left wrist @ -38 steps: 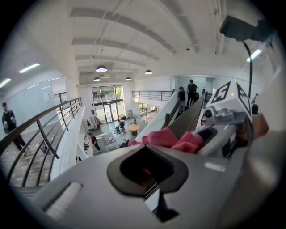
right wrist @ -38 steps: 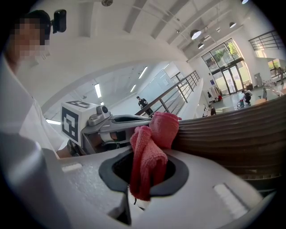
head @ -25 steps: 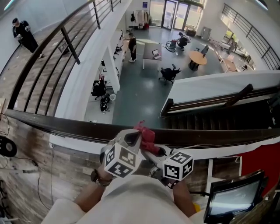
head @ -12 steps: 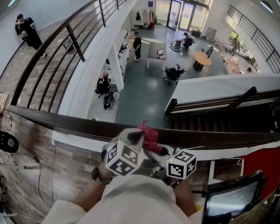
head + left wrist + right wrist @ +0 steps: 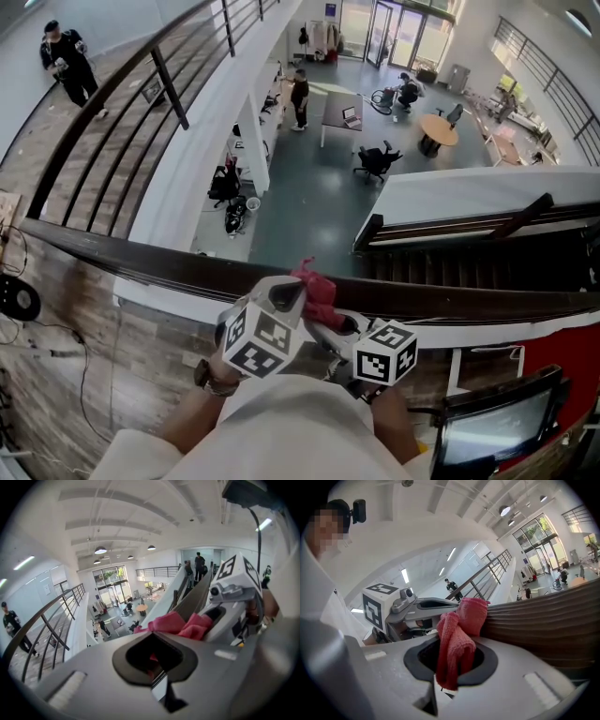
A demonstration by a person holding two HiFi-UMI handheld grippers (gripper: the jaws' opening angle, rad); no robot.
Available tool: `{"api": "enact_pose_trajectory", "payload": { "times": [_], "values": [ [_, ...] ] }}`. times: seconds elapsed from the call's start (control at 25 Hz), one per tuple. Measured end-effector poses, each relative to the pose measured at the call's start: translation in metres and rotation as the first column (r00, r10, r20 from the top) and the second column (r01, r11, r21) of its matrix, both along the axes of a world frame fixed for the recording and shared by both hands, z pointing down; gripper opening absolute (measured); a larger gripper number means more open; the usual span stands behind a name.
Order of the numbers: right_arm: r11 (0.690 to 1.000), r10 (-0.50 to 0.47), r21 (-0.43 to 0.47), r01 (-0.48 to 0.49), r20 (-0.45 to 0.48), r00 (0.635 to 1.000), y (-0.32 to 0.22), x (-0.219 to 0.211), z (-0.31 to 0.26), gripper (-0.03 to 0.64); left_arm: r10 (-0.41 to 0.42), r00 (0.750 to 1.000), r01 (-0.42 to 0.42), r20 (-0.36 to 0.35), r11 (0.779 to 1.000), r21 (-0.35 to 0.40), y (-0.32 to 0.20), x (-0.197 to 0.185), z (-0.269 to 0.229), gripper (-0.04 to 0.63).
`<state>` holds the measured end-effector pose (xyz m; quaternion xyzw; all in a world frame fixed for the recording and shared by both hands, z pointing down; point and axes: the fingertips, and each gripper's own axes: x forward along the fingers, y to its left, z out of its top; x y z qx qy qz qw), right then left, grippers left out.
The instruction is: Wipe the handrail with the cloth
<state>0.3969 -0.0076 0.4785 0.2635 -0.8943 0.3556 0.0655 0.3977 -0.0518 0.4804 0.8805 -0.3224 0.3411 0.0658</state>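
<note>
A dark wooden handrail [image 5: 141, 264] crosses the head view from left to right above an open atrium. A bunched red cloth [image 5: 315, 286] rests on its top, just right of the middle. My left gripper [image 5: 289, 294] is shut on the cloth from the near left, and my right gripper [image 5: 339, 324] is shut on it from the near right. In the left gripper view the cloth [image 5: 177, 623] bulges beyond the closed jaws. The right gripper view shows the cloth [image 5: 457, 641] threaded through the jaws and pressed against the ribbed handrail [image 5: 543, 623].
Beyond the rail is a deep drop to a lower floor with desks, chairs and people [image 5: 300, 98]. A second railing [image 5: 122, 103] runs away at the left, with a person [image 5: 67, 58] beside it. A monitor [image 5: 497, 424] stands at the lower right, and cables lie on the wooden floor [image 5: 56, 375].
The head view has drifted a little, so the far scene sits slightly lower and to the right. Both grippers and the cloth stay at nearly the same spot on the handrail.
</note>
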Motion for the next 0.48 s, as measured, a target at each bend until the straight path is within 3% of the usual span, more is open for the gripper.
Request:
{"api": "enact_pose_trajectory", "payload": {
  "times": [0.48],
  "values": [
    [0.999,-0.035,0.000,0.035,0.015,0.999,-0.004,-0.028,-0.004,0.061,-0.039,0.999,0.039,-0.020,0.999,-0.018,-0.005,-0.029,-0.003,0.003]
  ]
}}
